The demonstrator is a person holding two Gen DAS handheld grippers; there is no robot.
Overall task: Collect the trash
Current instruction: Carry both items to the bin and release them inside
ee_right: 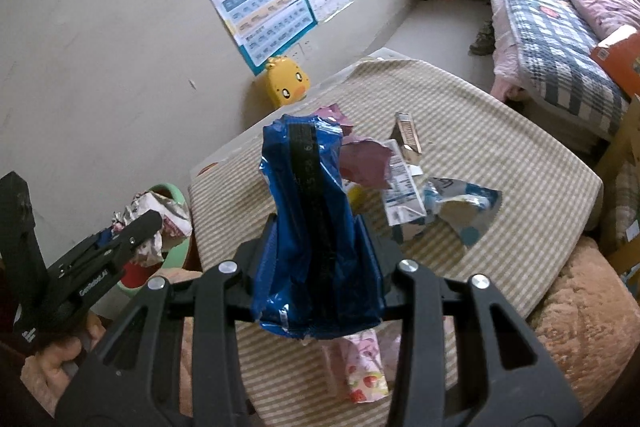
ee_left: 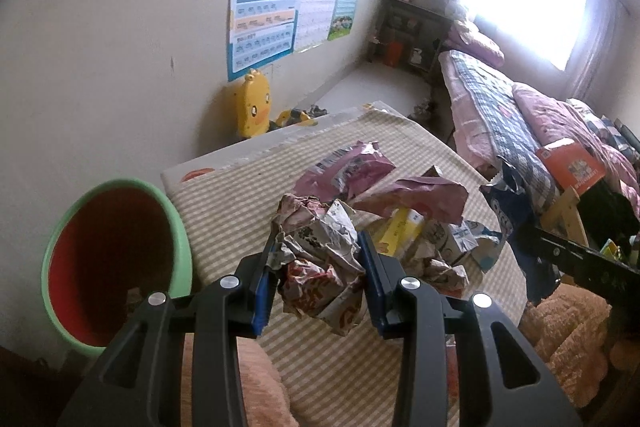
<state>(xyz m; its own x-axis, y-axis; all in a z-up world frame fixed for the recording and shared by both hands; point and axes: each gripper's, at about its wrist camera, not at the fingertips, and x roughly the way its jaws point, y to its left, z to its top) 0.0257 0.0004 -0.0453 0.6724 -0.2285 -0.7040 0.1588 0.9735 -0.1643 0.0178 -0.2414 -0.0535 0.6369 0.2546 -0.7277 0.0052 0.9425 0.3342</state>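
Note:
In the left wrist view my left gripper is shut on a crumpled printed wrapper wad, held above the striped mat. A green bin with a red inside stands to its left. More trash lies beyond: pink wrappers, a yellow box. In the right wrist view my right gripper is shut on a blue foil bag, lifted off the mat. There the left gripper holds the wad by the bin's rim. A pink strawberry wrapper lies under the bag.
A yellow duck toy sits against the postered wall. A bed with checked and pink covers lies at the right, with an orange box on it. Fluffy orange fabric borders the mat. A dark shelf stands in the far corner.

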